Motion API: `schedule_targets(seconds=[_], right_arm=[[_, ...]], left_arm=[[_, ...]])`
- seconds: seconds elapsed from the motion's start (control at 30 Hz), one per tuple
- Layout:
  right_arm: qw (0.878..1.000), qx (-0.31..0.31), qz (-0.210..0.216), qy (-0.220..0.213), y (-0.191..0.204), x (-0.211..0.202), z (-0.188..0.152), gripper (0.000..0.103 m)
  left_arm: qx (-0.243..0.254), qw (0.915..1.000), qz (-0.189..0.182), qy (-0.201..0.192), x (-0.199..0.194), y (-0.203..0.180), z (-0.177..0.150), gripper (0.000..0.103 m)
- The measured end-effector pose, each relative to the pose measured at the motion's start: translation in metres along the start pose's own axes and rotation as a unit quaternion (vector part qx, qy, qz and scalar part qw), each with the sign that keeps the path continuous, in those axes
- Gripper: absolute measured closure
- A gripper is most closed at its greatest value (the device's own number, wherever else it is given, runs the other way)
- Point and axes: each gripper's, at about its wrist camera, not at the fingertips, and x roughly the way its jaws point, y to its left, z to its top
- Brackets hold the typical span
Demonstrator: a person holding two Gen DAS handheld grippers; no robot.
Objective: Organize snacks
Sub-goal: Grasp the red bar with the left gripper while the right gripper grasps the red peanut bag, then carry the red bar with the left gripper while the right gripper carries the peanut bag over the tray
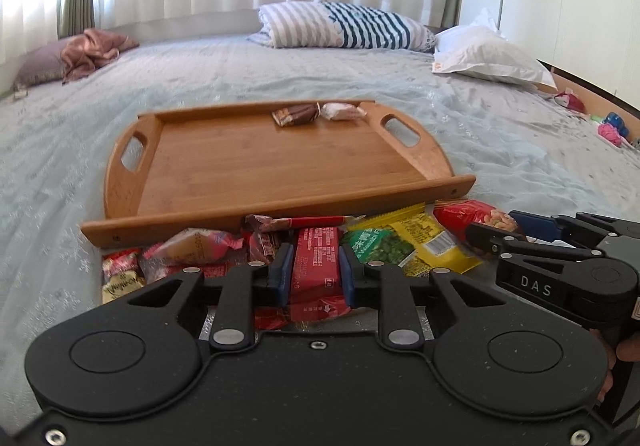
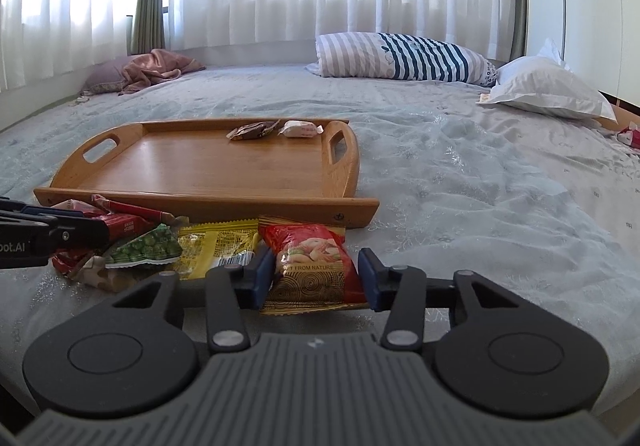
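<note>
A wooden tray (image 1: 256, 162) lies on the bed, also in the right wrist view (image 2: 200, 170). At its far edge lie a brown wrapped snack (image 1: 296, 114) and a pale wrapped snack (image 1: 342, 111). A pile of snack packets lies in front of the tray. My left gripper (image 1: 316, 266) has its blue pads against both sides of a red bar packet (image 1: 316, 264). My right gripper (image 2: 314, 272) straddles a red nut packet (image 2: 312, 258), with a gap on the right side. A green pea packet (image 2: 150, 246) and a yellow packet (image 2: 218, 246) lie between the two grippers.
The bed has a pale blue cover (image 2: 460, 182). A striped pillow (image 2: 400, 56) and a white pillow (image 2: 548, 88) lie at the far right, a pink cloth on a pillow (image 2: 156, 68) at the far left. Small toys (image 1: 612, 126) lie at the right edge.
</note>
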Motion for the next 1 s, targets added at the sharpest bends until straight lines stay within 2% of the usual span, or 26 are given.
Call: schedule_targets(seconds=[0.2,0.57,0.73,1.0], right_arm=[[1.000,0.015,-0.004,-0.010,-0.003,-0.008,0.006,0.054],[0.998,0.028,-0.019,-0.045,-0.007,-0.015,0.028,0.055],[0.998,0.034,-0.015,-0.050,-0.003,-0.005,0.041,0.054],[0.997,0.059,0.011,-0.047,-0.002,0.027,0.063,0.054]], left_arm=[[-0.005,0.9999,-0.006,-0.010,-0.015,0.000,0.005,0.080],[-0.025,0.9982,-0.012,-0.052,-0.039,0.008,0.029,0.080],[-0.044,0.9972,-0.001,-0.059,-0.027,0.020,0.045,0.080],[-0.092,0.9941,-0.017,-0.054,0.010,0.035,0.076,0.080]])
